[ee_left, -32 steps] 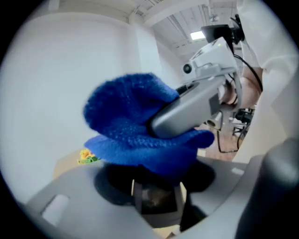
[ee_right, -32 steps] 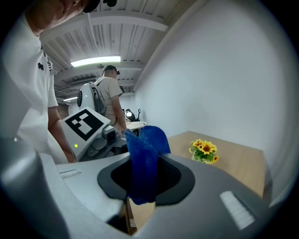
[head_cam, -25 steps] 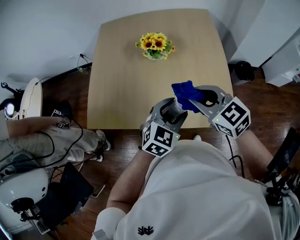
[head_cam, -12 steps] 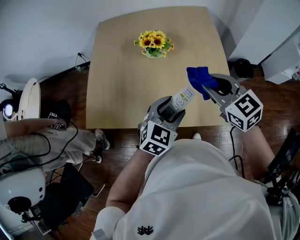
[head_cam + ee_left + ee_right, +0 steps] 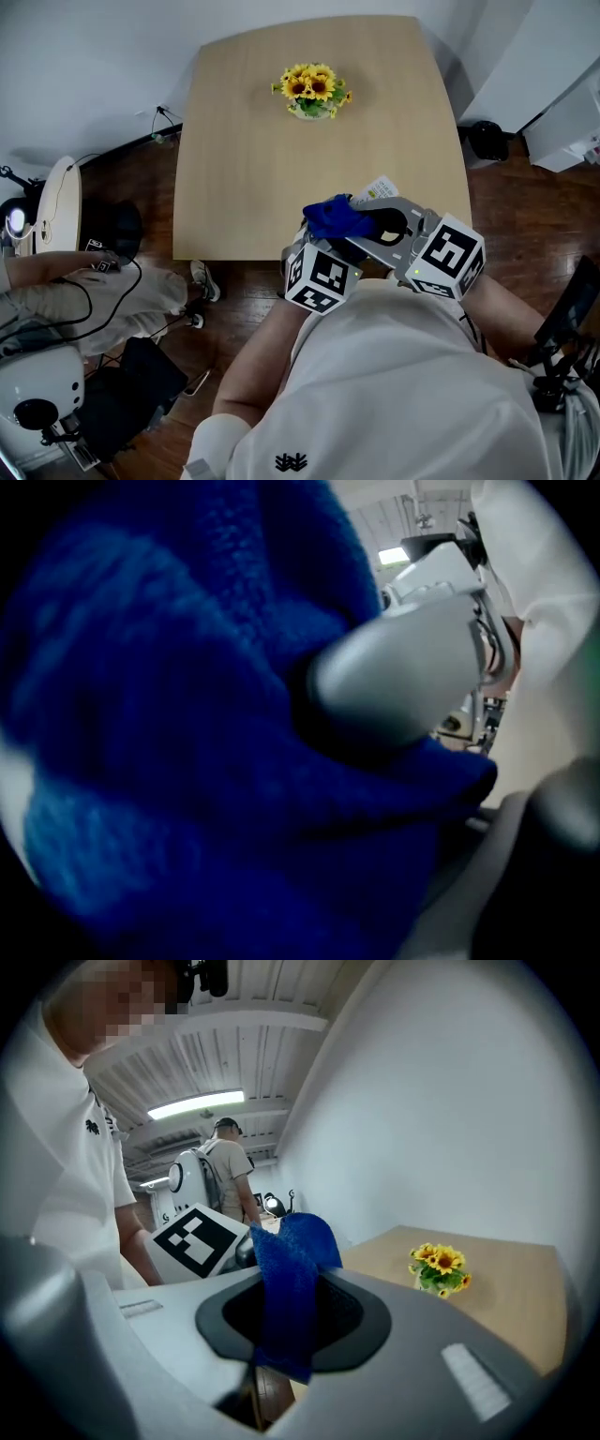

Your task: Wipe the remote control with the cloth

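Observation:
The blue cloth [image 5: 335, 217] is pinched in my right gripper [image 5: 356, 218] and pressed over the white remote control [image 5: 379, 187]. Only the remote's far tip shows past the cloth, above the table's near edge. My left gripper [image 5: 339, 242] sits under the cloth, its marker cube just in front, and the remote still sticks out of it. In the left gripper view the cloth [image 5: 187, 724] fills nearly everything, with a grey right-gripper finger [image 5: 403, 667] against it. In the right gripper view the cloth [image 5: 291, 1279] stands up between my right gripper's [image 5: 291, 1321] shut jaws.
A small pot of sunflowers [image 5: 311, 91] stands at the far middle of the wooden table [image 5: 253, 159]; it also shows in the right gripper view as sunflowers [image 5: 438, 1267]. A seated person [image 5: 84, 281] and equipment are on the floor at the left. A standing person [image 5: 230, 1171] is in the background.
My right gripper swung the cloth out to the right off the remote, then back left. The cloth now covers most of the remote again. The left gripper barely moved.

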